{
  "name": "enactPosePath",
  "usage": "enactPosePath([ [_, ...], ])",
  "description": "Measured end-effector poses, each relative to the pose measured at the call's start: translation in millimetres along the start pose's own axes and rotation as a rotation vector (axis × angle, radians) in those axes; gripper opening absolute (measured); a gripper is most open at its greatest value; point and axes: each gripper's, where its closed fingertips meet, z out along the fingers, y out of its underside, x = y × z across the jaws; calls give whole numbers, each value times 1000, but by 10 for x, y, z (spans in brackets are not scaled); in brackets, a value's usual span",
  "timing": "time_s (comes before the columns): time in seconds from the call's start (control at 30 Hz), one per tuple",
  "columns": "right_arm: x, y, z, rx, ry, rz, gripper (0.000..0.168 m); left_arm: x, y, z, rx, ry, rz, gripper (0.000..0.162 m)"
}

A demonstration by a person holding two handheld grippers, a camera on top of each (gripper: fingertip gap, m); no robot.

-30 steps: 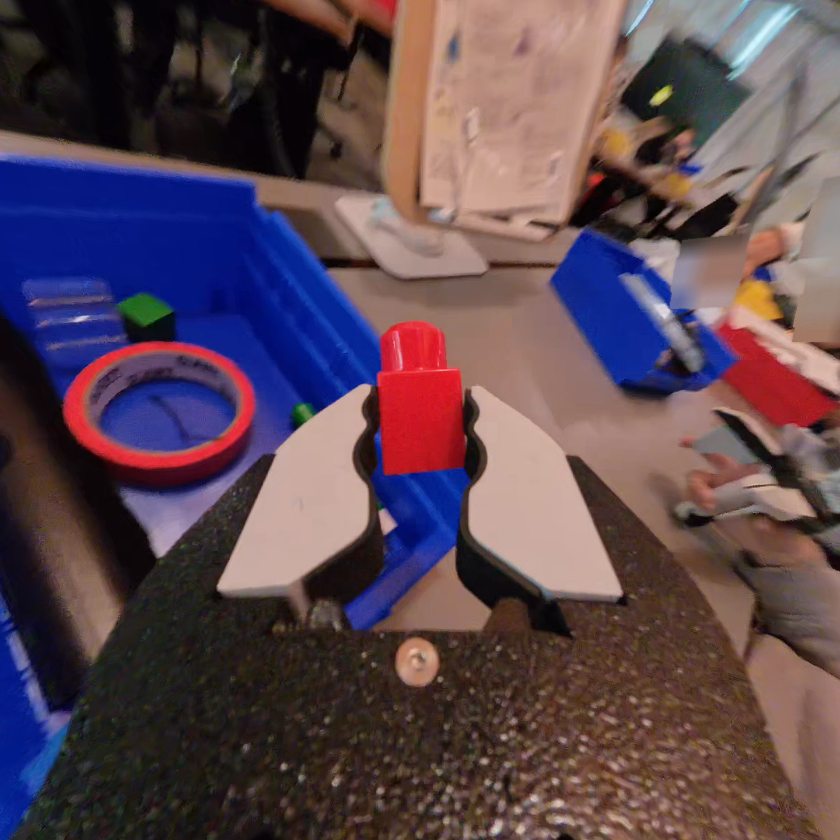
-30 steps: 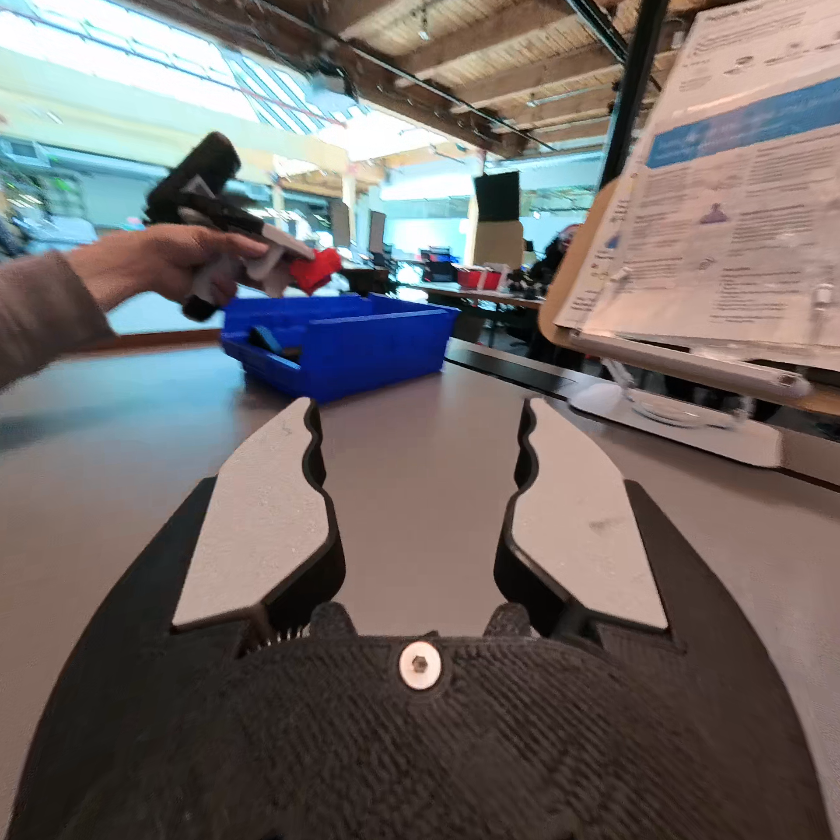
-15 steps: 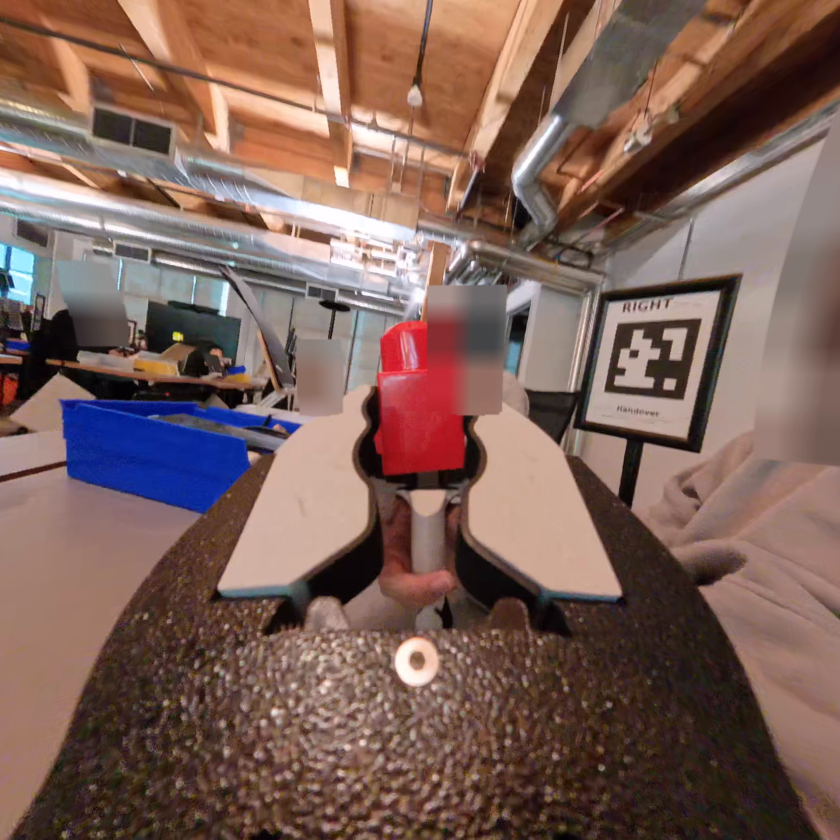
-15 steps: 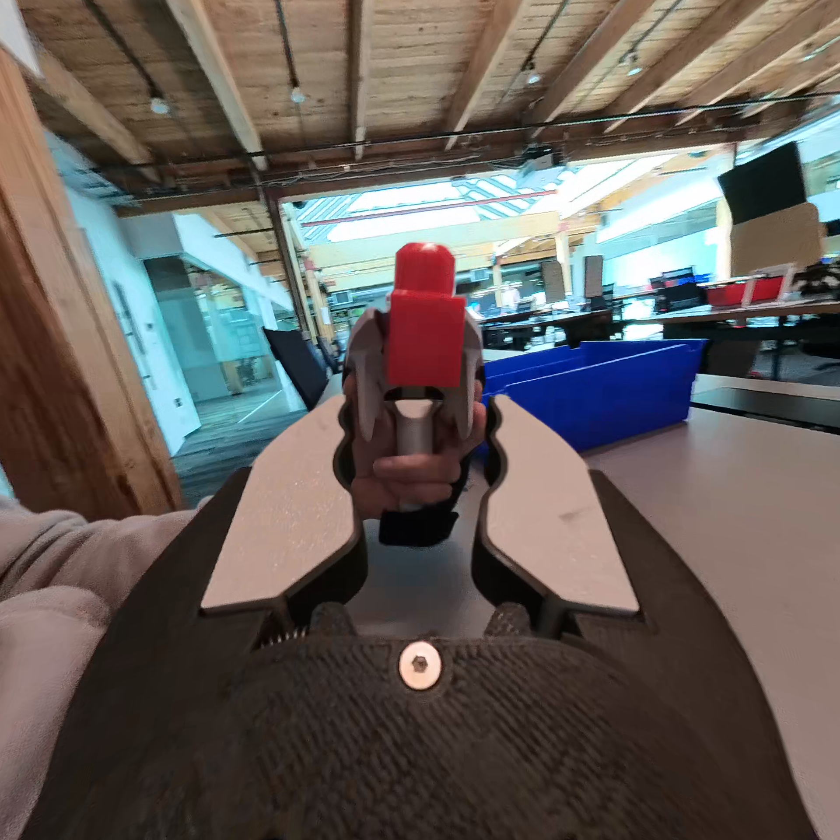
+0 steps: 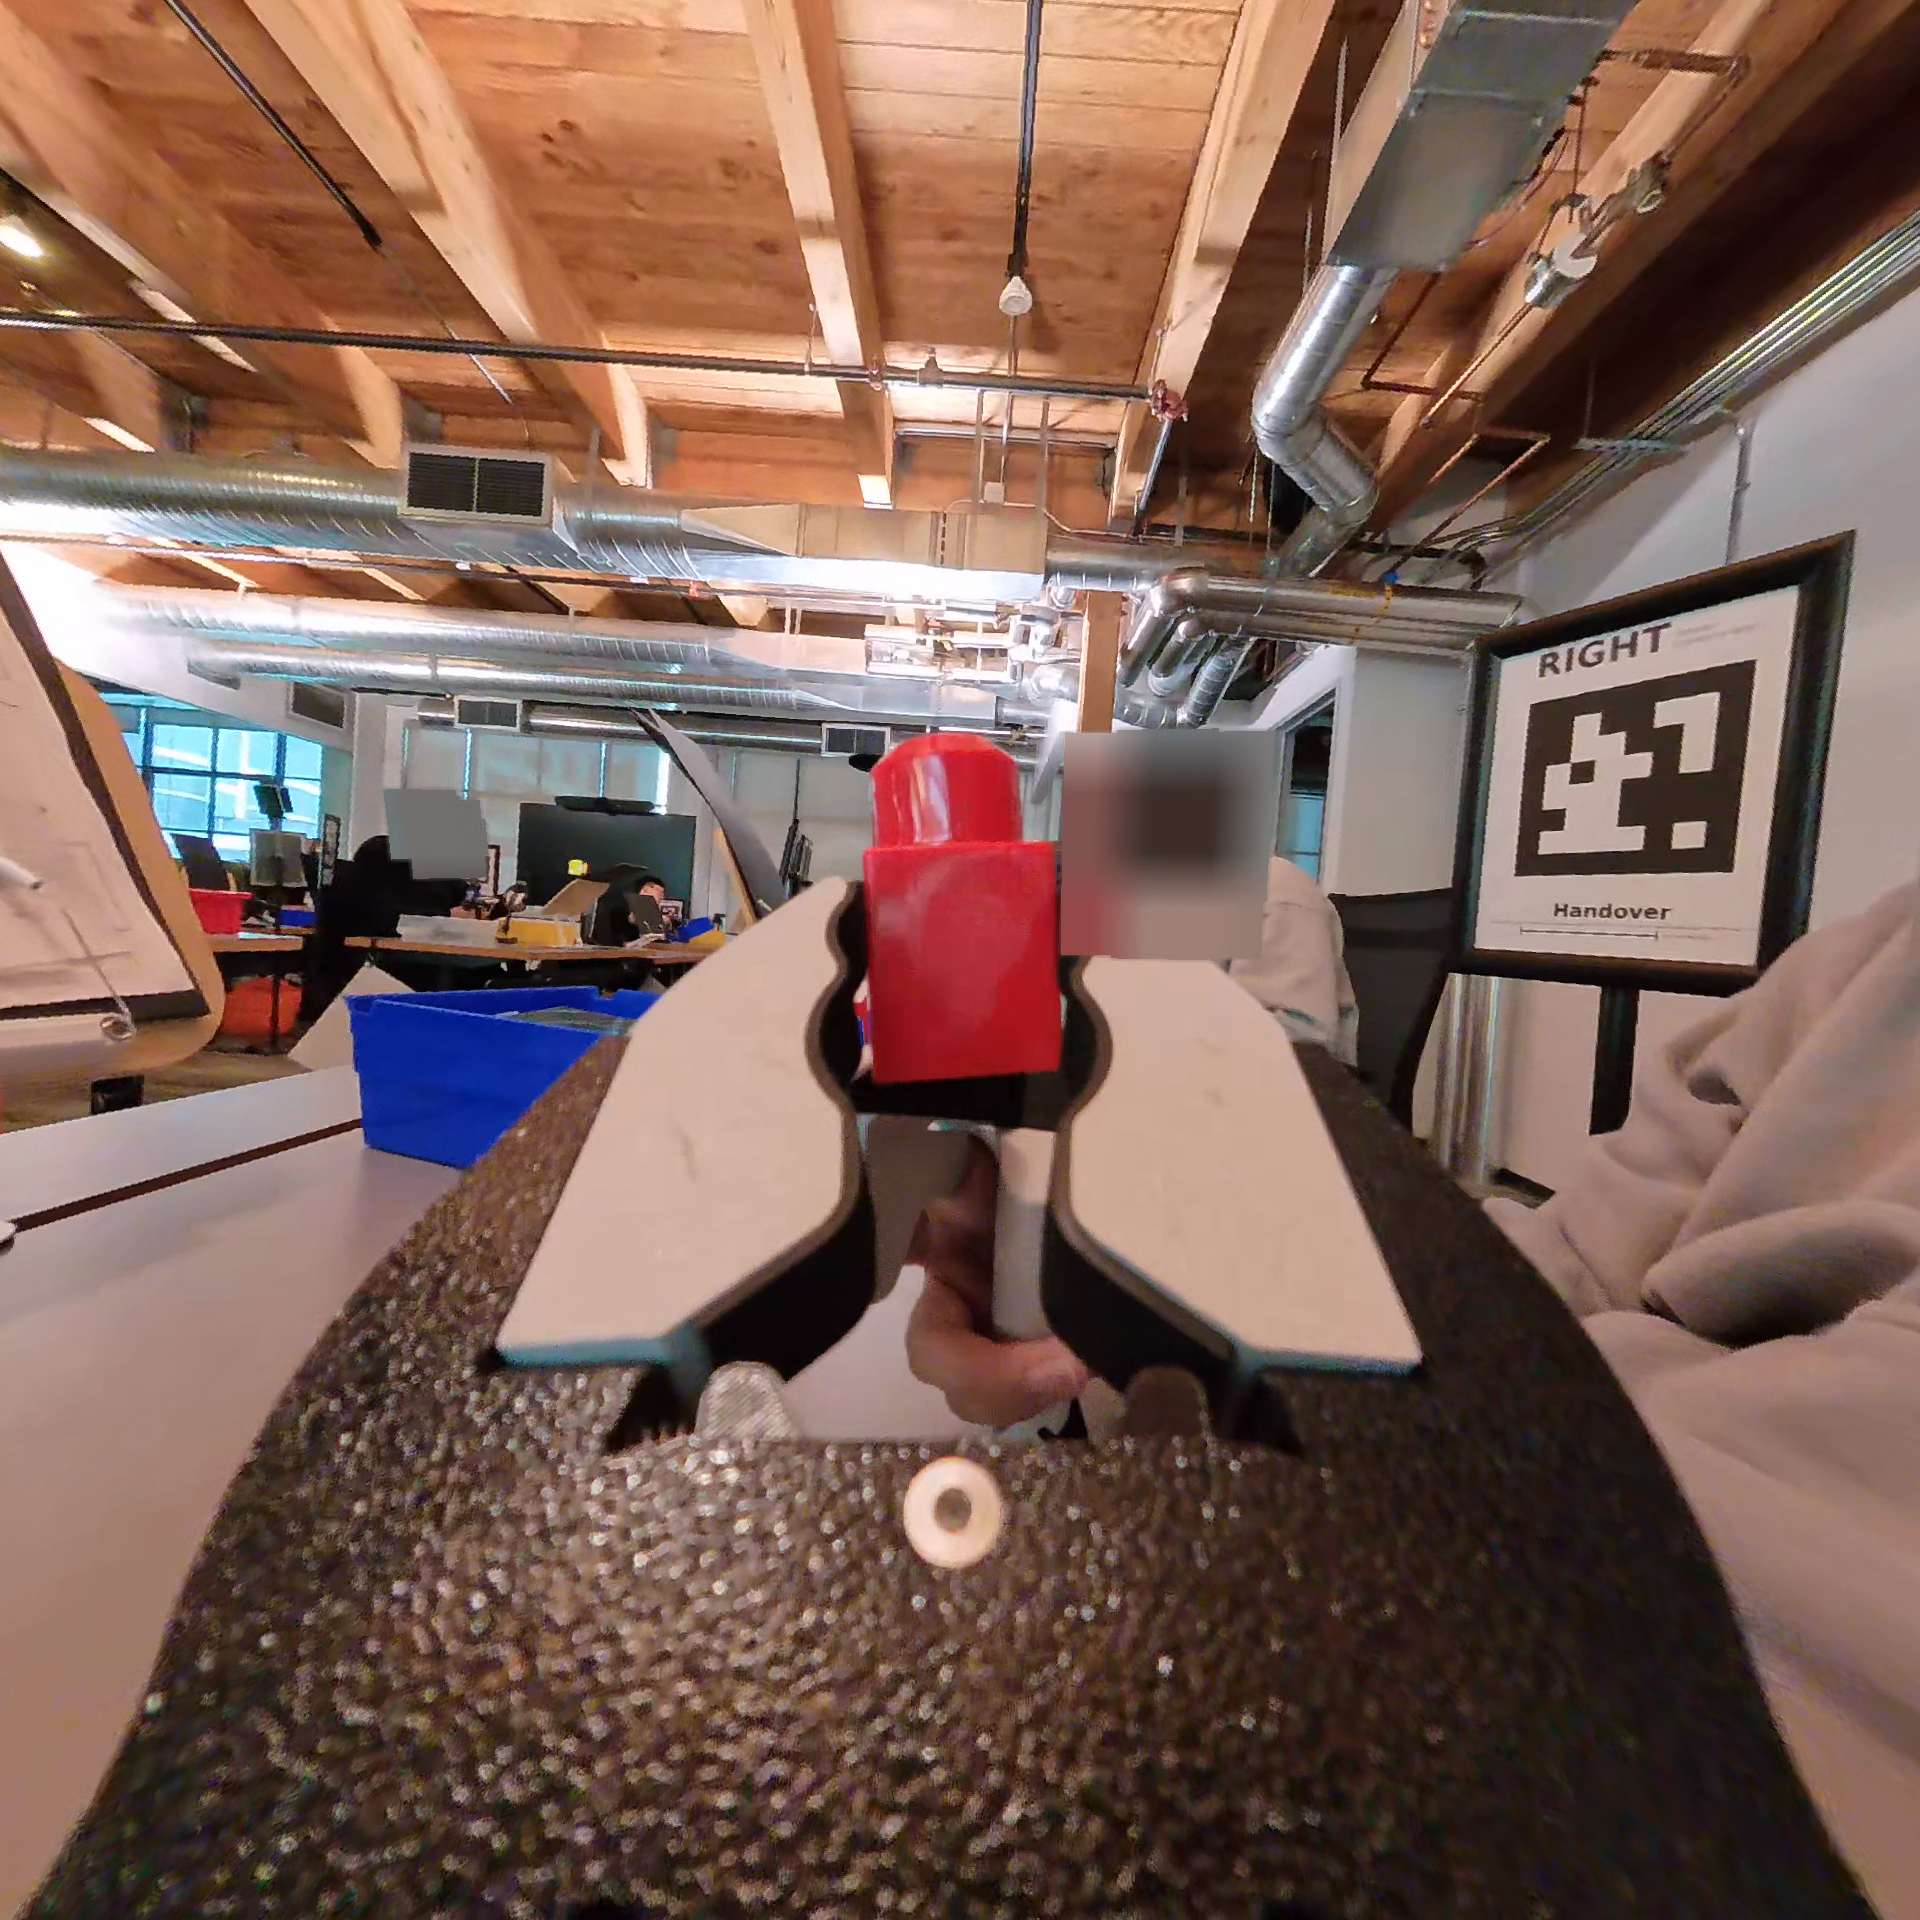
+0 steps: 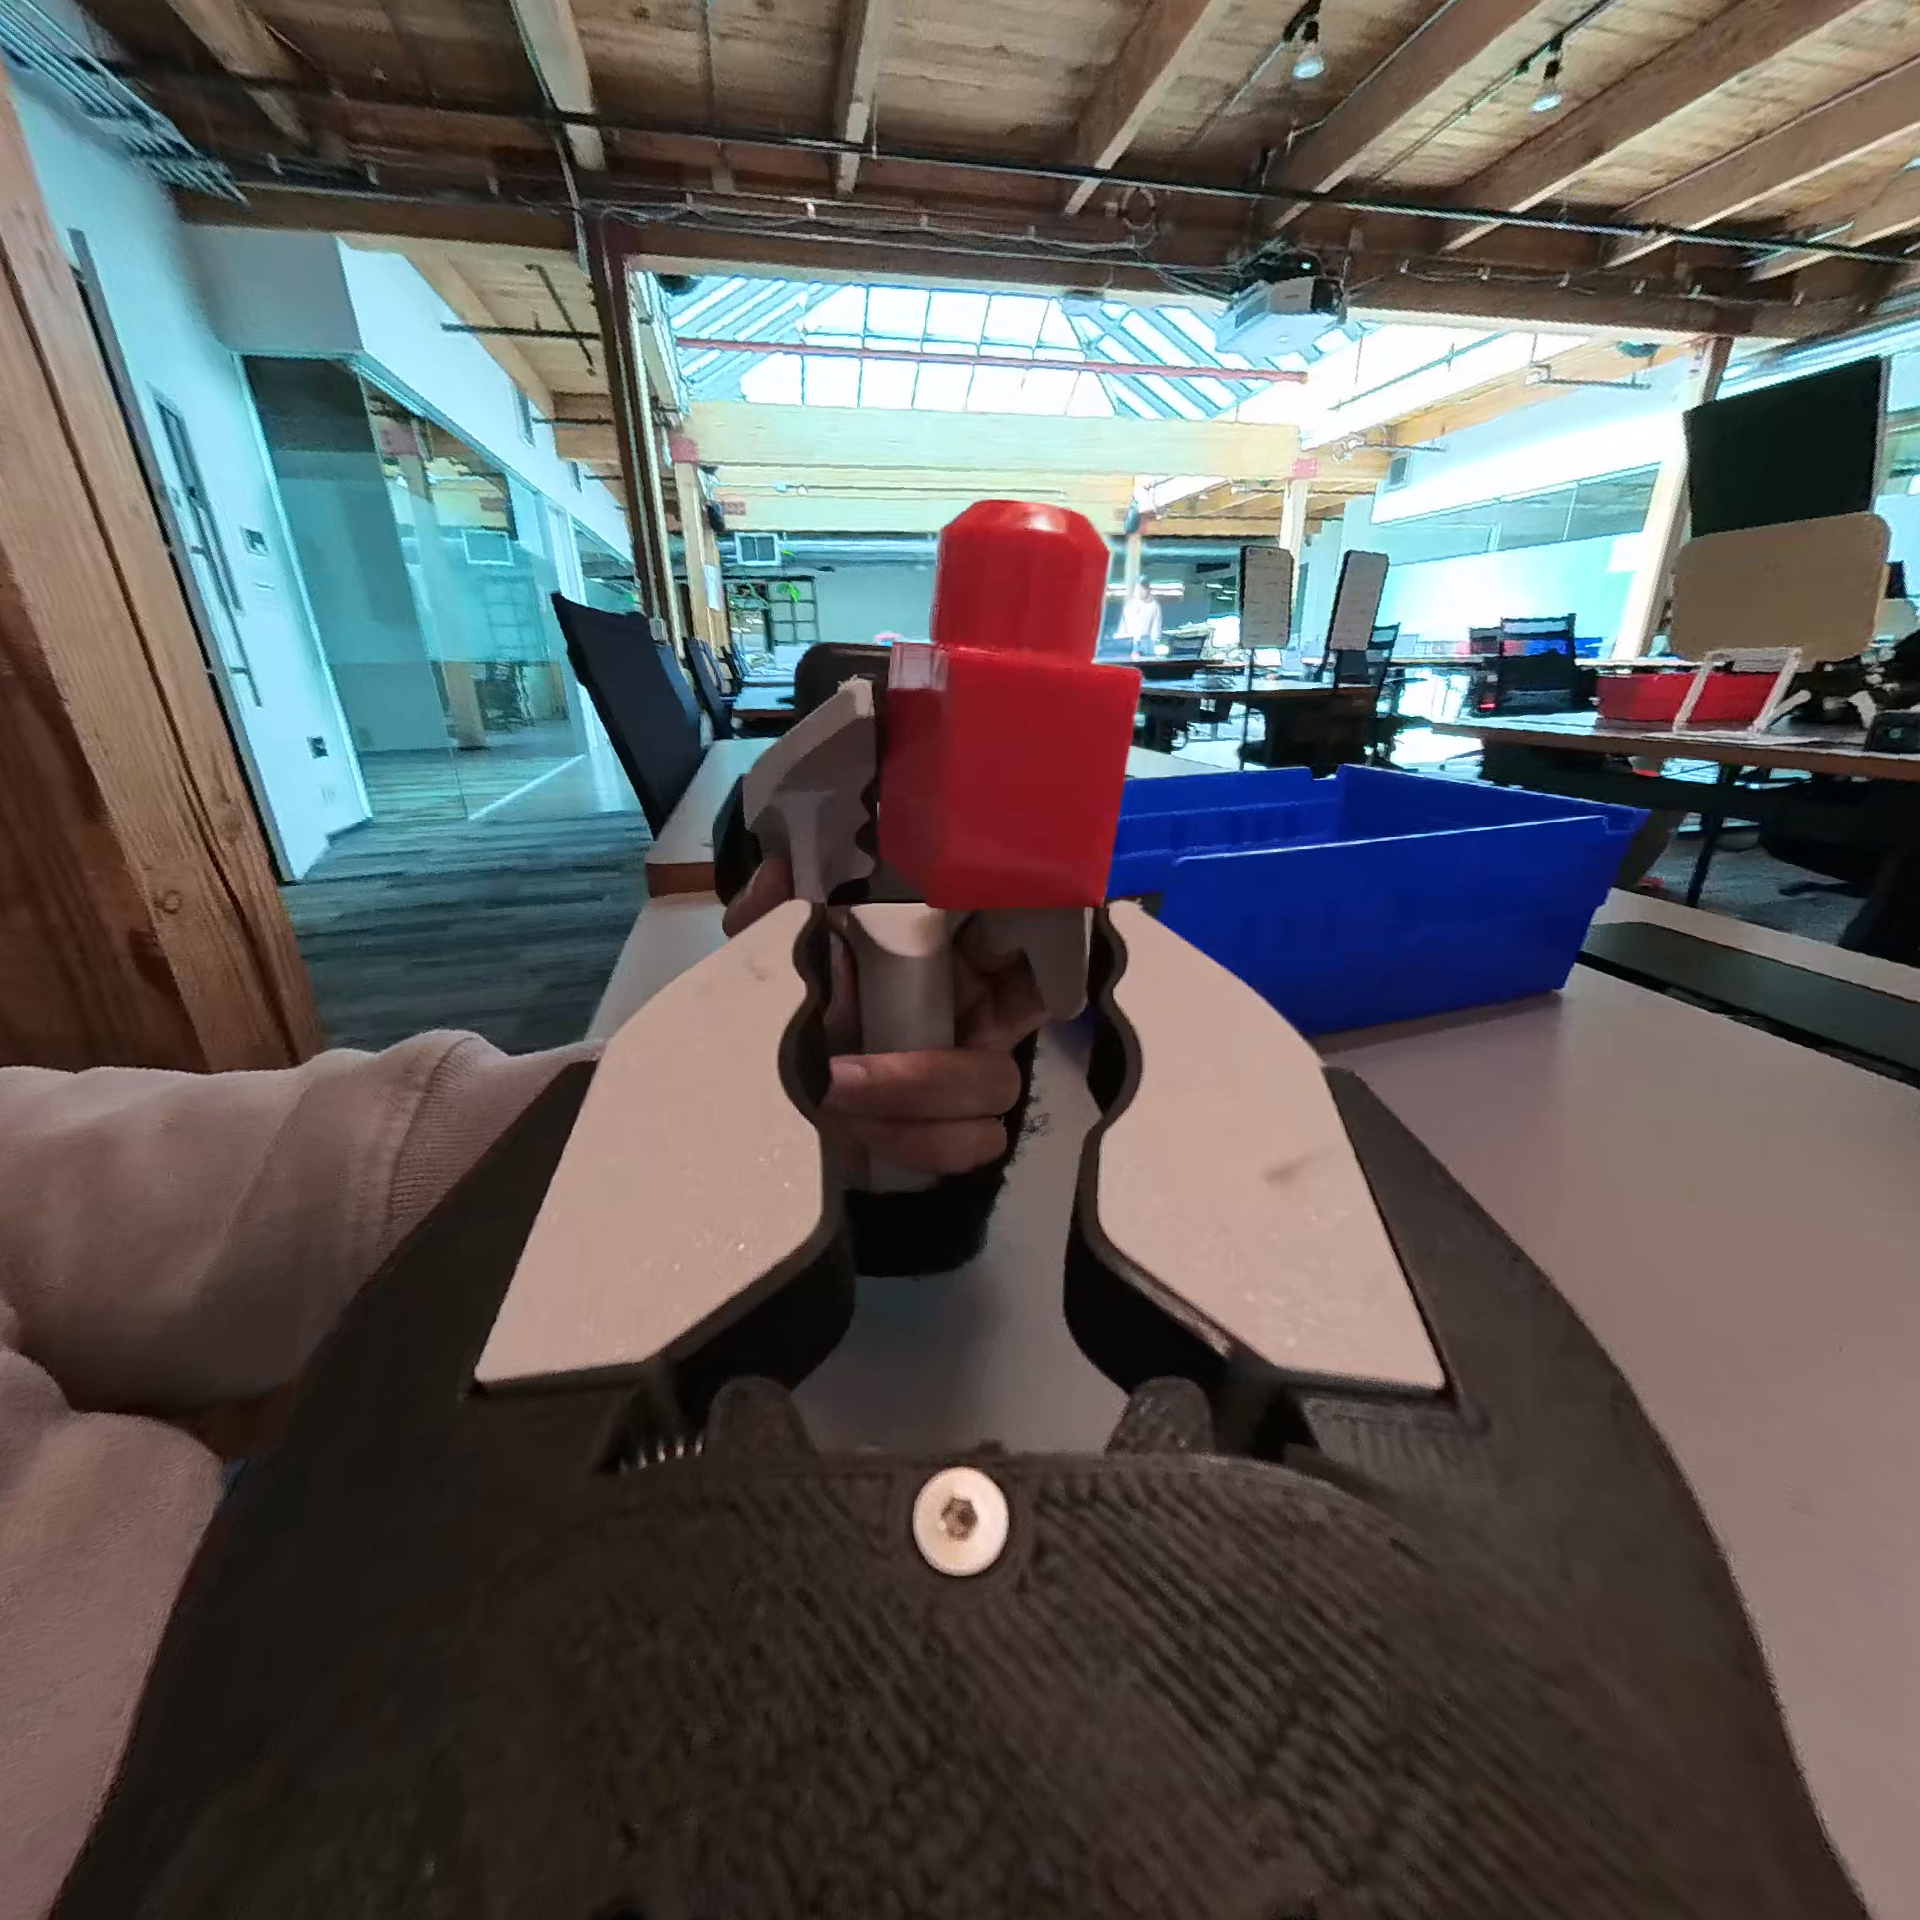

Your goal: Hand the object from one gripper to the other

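Observation:
A red block [image 5: 961,956] with a round knob on top sits upright between the pads of my left gripper [image 5: 961,997], which is shut on it. In the right wrist view the same red block [image 6: 1008,769] faces me, held by the left gripper's grey fingers [image 6: 816,800], with a hand [image 6: 914,1091] on its handle. My right gripper [image 6: 951,935] is open. Its fingertips are just below and in front of the block and do not touch it. In the left wrist view the right gripper's grey finger [image 5: 1023,1226] shows under the block.
A blue bin [image 6: 1382,894] stands on the grey table [image 6: 1558,1195] to the right; it also shows in the left wrist view [image 5: 468,1060]. A framed sign on a stand [image 5: 1631,769] is at the right, and a sleeve [image 5: 1714,1195] below it. A wooden post [image 6: 104,727] is at the left. My left and right fingertips are right by each other.
Both grippers swung up from the table to face each other. The left kept hold of the red block. The right jaws narrowed and the block came close to its fingertips.

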Motion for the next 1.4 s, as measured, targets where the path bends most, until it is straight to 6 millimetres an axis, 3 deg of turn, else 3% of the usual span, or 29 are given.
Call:
enactPosePath([
  [0.1, -12, -36, -13, 33, -35, 76, 48, 9, -6, -16, 5, -3, 6, 34],
  [0.17, 71, -82, -28, 67, 9, 122, 70, 37, 18, -19, -10, 9, 3, 34],
  [0.23, 98, -94, -61, 73, 13, 121, 62, 65, 55, -19, -24, 11, 9, 34],
  [0.33, 16, -96, -75, 79, -27, 69, 36, 64, 102, -7, -41, 18, -9, 34],
  [0.77, 26, -53, -65, 32, -6, 12, 38, 49, 139, 8, -61, 9, 3, 34],
  [0.9, 160, -54, -90, -3, 122, -153, 37, -31, 151, -16, -74, -71, 29, 34],
  [1.03, 511, 15, -203, -156, 425, -469, 37, -194, 194, -38, -98, -214, 87, 35],
  [1.13, 647, 61, -272, -291, 566, -730, 38, -269, 251, -44, -143, -282, 91, 54],
  [1.2, 689, 111, -279, -364, 605, -815, 38, -342, 319, -50, -188, -329, 87, 64],
  [1.33, 621, 106, -234, -384, 594, -922, 37, -451, 490, -66, -309, -405, 118, 60],
  [1.4, 579, 158, -197, -400, 562, -946, 37, -429, 469, -71, -302, -390, 152, 40],
])
